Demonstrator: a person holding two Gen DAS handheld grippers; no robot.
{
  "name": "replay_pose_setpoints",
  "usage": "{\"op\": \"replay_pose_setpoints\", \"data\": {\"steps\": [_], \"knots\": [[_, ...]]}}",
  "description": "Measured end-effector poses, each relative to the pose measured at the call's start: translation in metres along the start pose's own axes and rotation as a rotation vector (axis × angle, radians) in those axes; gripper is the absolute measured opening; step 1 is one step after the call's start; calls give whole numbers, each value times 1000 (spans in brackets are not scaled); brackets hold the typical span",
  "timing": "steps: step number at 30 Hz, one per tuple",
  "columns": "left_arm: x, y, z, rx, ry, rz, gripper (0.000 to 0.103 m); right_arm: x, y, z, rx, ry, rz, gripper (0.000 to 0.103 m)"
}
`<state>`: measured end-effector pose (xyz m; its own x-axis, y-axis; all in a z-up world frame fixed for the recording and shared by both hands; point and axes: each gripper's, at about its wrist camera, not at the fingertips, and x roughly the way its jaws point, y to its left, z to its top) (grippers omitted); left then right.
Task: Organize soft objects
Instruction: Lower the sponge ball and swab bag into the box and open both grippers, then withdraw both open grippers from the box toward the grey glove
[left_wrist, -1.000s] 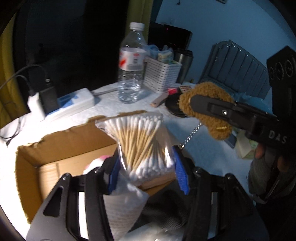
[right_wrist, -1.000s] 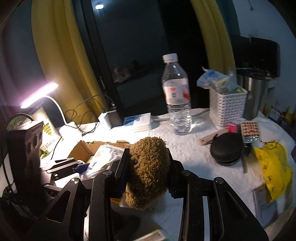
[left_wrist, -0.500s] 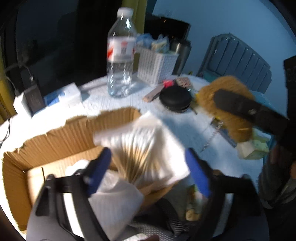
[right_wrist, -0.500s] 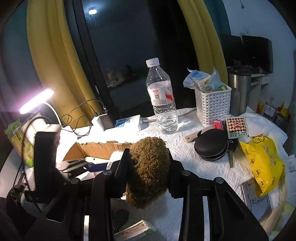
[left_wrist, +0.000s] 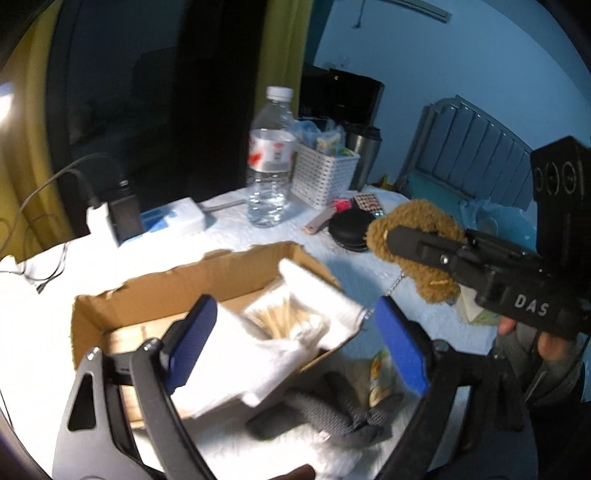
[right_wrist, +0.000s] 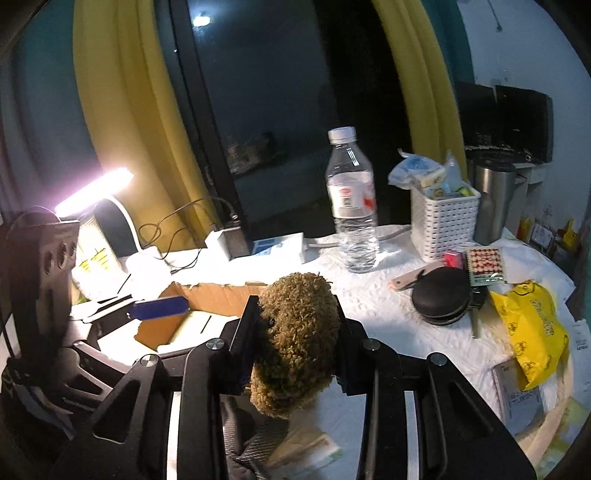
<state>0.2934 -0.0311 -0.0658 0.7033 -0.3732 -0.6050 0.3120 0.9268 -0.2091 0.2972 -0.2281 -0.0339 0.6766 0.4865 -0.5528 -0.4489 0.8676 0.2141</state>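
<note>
The left gripper (left_wrist: 295, 339) hangs over the cardboard box (left_wrist: 207, 273), its blue fingers (left_wrist: 192, 338) wide apart with nothing between them. Inside the box lies a bag of cotton swabs (left_wrist: 284, 321) on white tissue. To the right of the box, the right gripper (right_wrist: 295, 334) has its fingers clamped on a brown plush toy (right_wrist: 295, 332), held above the white-covered worktop (right_wrist: 388, 314).

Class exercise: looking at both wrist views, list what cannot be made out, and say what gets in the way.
- Cardboard box floor, left wrist view: covered by white tissue and glare.
- Cotton swabs, left wrist view: blurred, no count possible.
- Plush toy, right wrist view: its sides are hidden by the right gripper.
- Bottle label text: too small.
</note>
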Motion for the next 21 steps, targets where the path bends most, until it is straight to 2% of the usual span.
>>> {"op": "replay_pose_setpoints", "data": {"steps": [9,10,12,13,21], "knots": [[-25,40,-21,-78,-7,54,88,36,36,-1,-45,58,10,37],[-27,43,-23,-83,-9,57,88,39,37,-1,-45,60,4,39],[-31,49,-27,-95,-11,61,88,45,39,-2,-41,72,-16,54],[-32,51,-29,-100,-13,61,88,47,39,-2,-35,75,-21,57],[-39,54,-40,-111,-19,52,88,37,41,-10,-24,88,-47,57]]}}
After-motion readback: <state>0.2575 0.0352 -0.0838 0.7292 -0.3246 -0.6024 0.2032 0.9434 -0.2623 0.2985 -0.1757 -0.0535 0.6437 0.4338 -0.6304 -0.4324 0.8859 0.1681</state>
